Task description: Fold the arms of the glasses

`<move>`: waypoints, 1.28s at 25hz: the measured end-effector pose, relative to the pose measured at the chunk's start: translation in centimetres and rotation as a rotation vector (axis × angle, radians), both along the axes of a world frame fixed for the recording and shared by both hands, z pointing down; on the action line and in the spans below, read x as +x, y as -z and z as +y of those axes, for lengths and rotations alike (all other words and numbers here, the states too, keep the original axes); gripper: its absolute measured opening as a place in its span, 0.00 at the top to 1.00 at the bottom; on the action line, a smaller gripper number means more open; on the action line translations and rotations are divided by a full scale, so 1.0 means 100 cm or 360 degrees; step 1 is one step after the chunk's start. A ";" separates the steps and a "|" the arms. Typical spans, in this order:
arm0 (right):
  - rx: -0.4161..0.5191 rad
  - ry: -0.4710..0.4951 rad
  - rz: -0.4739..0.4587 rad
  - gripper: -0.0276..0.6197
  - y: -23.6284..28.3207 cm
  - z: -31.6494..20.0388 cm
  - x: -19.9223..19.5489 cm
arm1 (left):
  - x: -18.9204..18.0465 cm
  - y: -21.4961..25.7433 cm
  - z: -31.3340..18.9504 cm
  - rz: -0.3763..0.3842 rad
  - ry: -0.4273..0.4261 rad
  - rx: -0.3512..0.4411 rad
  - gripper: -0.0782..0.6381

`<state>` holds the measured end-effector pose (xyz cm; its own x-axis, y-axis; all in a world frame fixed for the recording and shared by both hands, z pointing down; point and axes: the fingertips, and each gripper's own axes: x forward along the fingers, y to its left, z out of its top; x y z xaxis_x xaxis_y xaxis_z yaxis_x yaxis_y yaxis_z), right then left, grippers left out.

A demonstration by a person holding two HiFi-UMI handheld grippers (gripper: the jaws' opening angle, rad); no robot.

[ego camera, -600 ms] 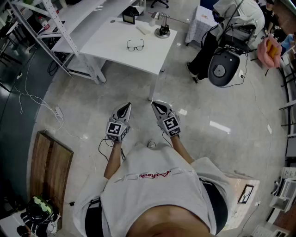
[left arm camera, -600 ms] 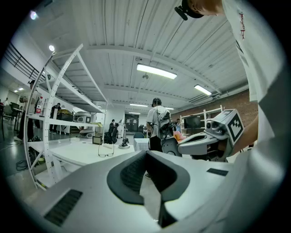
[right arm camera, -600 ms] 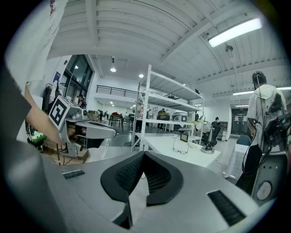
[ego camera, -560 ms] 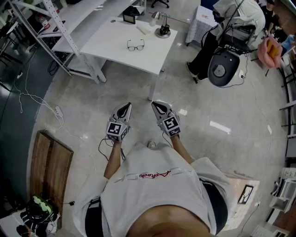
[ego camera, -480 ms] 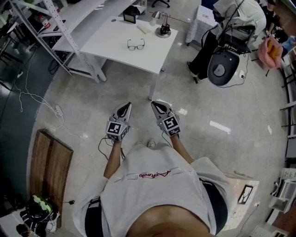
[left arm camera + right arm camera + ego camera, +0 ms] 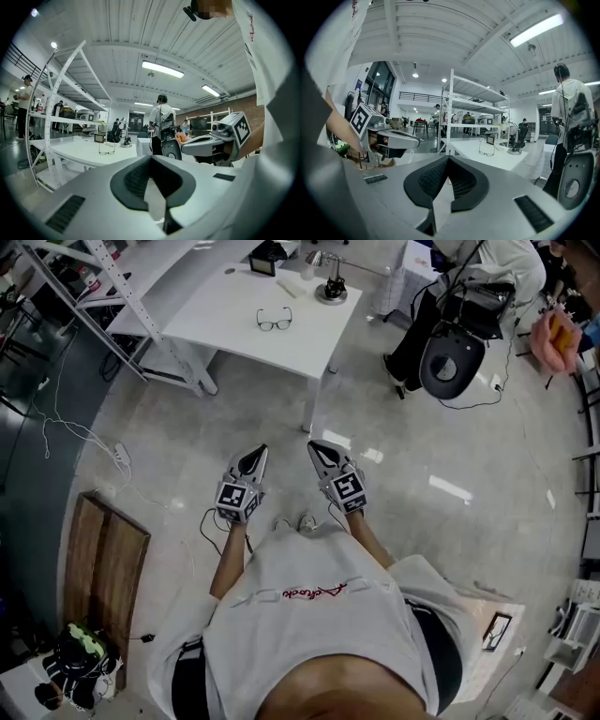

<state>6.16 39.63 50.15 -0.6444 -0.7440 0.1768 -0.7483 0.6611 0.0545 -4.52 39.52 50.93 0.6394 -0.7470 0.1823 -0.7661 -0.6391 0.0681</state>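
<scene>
the folding is not yet beginning; this is the approach step, with the person standing on the floor well short of the white table (image 6: 220, 329). the glasses (image 6: 274, 322) are lying on that table, toward its middle, lenses upright and both arms seemingly opened out behind them, though they are showing too small to be sure. a small dark stand (image 6: 330, 293) is sitting nearer the table's far right corner, and a dark boxy device (image 6: 269, 255) is resting at the table's far edge, both apart from the glasses.

the left gripper (image 6: 253, 457) and the right gripper (image 6: 321, 450) are hanging side by side, both well apart from the table and pointing roughly toward it. each gripper view is showing its jaws clenched tip to tip with nothing caught between them, and the glasses sitting far ahead on the tabletop.

judging from this, the next move is calling for closing in on the table until the glasses are coming within reach, then parting the jaws: one gripper steadying the frame front against the table, the other catching an arm near its tip and swinging it inward. the thin arms are likely needing a light, careful pinch.
</scene>
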 end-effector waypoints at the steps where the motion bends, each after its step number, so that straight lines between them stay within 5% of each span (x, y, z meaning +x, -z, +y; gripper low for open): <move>1: -0.0002 0.0000 -0.0005 0.97 -0.001 0.001 0.003 | 0.003 -0.002 0.001 -0.0001 0.0000 -0.0015 0.86; 21: -0.0120 0.0104 0.0000 0.97 -0.032 0.018 0.035 | 0.037 -0.028 0.014 0.0011 0.0098 -0.0129 0.86; 32: -0.0106 0.0080 0.0015 0.97 -0.039 -0.020 0.030 | 0.038 -0.038 -0.021 0.0022 0.0081 -0.0128 0.86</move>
<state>9.11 37.58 54.08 -0.6785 -0.6972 0.2313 -0.7139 0.7001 0.0160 -0.74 37.41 54.76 0.6040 -0.7617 0.2345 -0.7959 -0.5916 0.1285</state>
